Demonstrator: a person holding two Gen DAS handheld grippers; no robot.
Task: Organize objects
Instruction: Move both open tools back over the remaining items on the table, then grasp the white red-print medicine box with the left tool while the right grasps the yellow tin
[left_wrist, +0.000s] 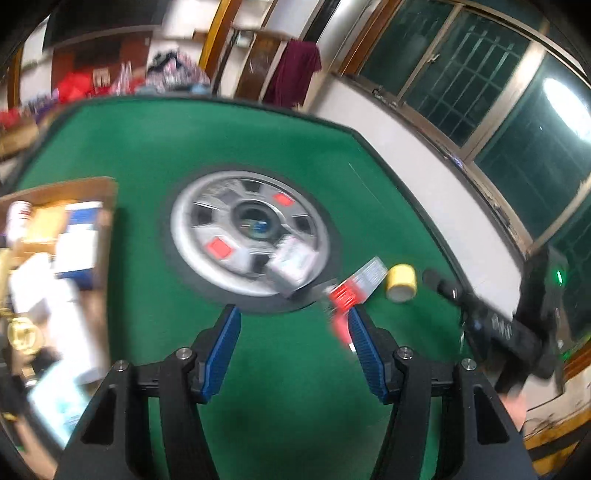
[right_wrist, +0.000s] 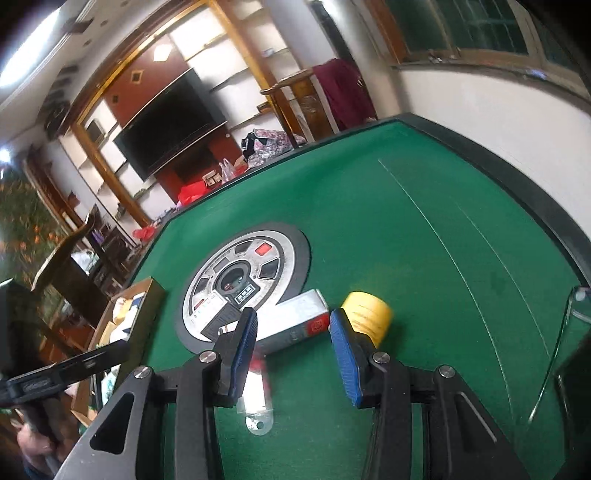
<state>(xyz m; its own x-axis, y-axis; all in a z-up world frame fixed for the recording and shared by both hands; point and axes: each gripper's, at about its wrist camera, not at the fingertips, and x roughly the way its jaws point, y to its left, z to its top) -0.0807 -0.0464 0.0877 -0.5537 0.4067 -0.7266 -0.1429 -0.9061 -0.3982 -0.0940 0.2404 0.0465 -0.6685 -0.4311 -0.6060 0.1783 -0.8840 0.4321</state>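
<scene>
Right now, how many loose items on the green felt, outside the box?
3: yellow tape roll at right; white-and-red carton lying partly on the centre dial; small clear packet nearest the camera. More may be hidden.

Yellow tape roll (right_wrist: 369, 314) lay on its side just beyond my right gripper's (right_wrist: 293, 332) right finger. Red-and-white box (right_wrist: 299, 325) lay flat ahead between my fingers. Clear packet (right_wrist: 256, 398) lay flat below left finger, blurred.
</scene>
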